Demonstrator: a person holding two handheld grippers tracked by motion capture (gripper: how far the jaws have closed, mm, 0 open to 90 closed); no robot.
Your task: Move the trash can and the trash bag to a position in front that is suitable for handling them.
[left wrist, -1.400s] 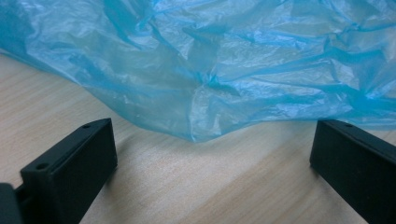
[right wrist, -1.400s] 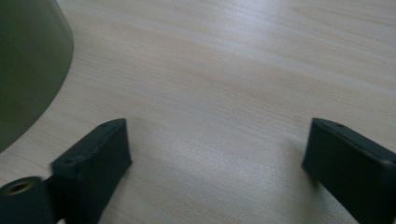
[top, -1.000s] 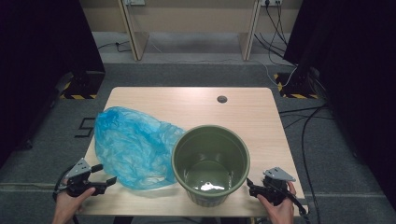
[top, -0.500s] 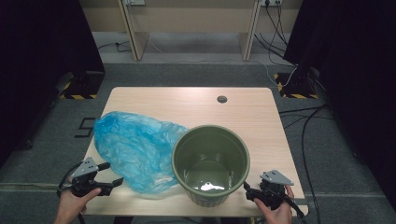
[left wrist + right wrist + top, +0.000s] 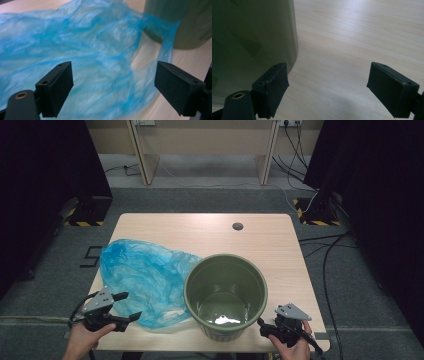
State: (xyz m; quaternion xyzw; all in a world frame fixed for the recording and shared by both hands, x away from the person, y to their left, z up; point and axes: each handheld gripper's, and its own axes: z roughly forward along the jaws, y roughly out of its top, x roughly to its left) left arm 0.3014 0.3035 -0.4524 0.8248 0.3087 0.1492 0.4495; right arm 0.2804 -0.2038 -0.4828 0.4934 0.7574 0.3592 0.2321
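A crumpled blue plastic bag (image 5: 145,277) lies on the left half of the wooden table (image 5: 200,232), its right edge against an olive-green bucket (image 5: 226,292) standing upright at the front centre. The bucket's inside looks bare, with a glare on its bottom. My left gripper (image 5: 131,305) is open at the bag's front edge. In the left gripper view the bag (image 5: 82,50) spreads between and beyond the wide-apart jaws of that gripper (image 5: 115,92), with the bucket (image 5: 185,22) at the upper right. My right gripper (image 5: 261,327) is open beside the bucket's lower right wall (image 5: 249,37), bare tabletop (image 5: 362,32) between its jaws.
A round cable hole (image 5: 237,226) sits near the table's far edge. Cables (image 5: 320,240) trail over the grey floor to the right. Dark curtains stand on both sides, and wooden furniture legs (image 5: 140,150) rise at the back.
My left gripper has moved forward and to the right, up to the bag's front edge. My right gripper has shifted slightly left, toward the bucket. Bag and bucket stay put.
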